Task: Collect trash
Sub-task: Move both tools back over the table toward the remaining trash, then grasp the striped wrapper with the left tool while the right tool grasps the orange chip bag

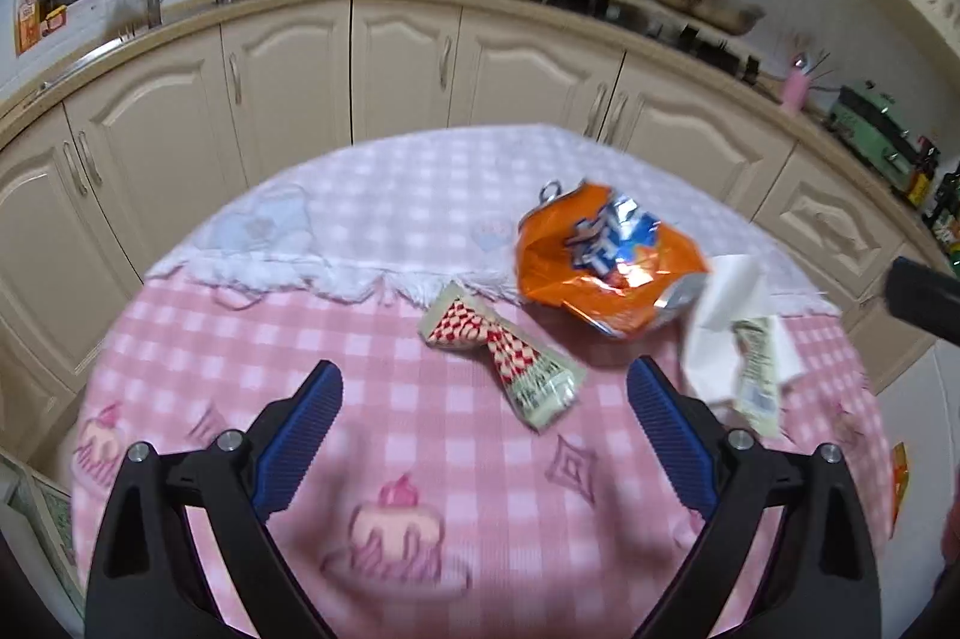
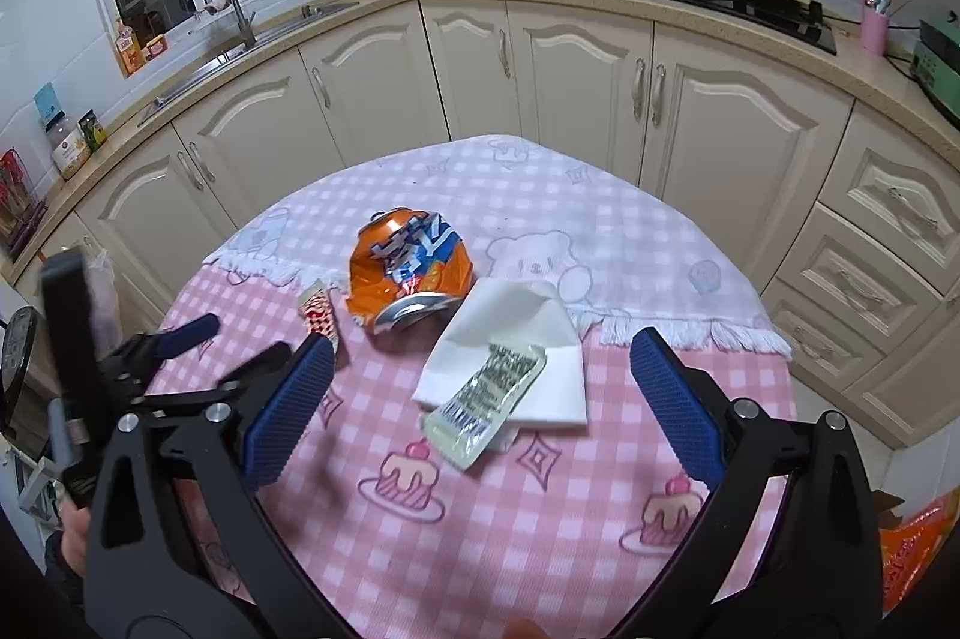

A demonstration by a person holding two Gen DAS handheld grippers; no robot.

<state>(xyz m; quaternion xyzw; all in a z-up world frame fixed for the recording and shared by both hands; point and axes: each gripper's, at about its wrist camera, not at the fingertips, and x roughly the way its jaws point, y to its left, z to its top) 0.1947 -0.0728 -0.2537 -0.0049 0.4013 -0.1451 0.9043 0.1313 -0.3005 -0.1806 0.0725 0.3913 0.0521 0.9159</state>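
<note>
Trash: crushed can [image 2: 409,273], napkin [image 2: 522,339], wrappers on table [image 2: 540,549]; both hand-held grippers spread.

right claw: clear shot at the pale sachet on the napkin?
Probably yes. The right claw is open with the pale sachet lying between its fingers' line, on top of the white napkin, nothing covering it. The napkin may get pinched along.

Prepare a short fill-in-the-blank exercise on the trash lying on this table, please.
1. The crushed soda can is mainly ____ in colour.
2. The pale green sachet lies on top of a white ____.
3. The red-checked wrapper lies in front of the ____ gripper.
4. Both grippers are ____.

Missing words: orange; napkin; left; open
</note>
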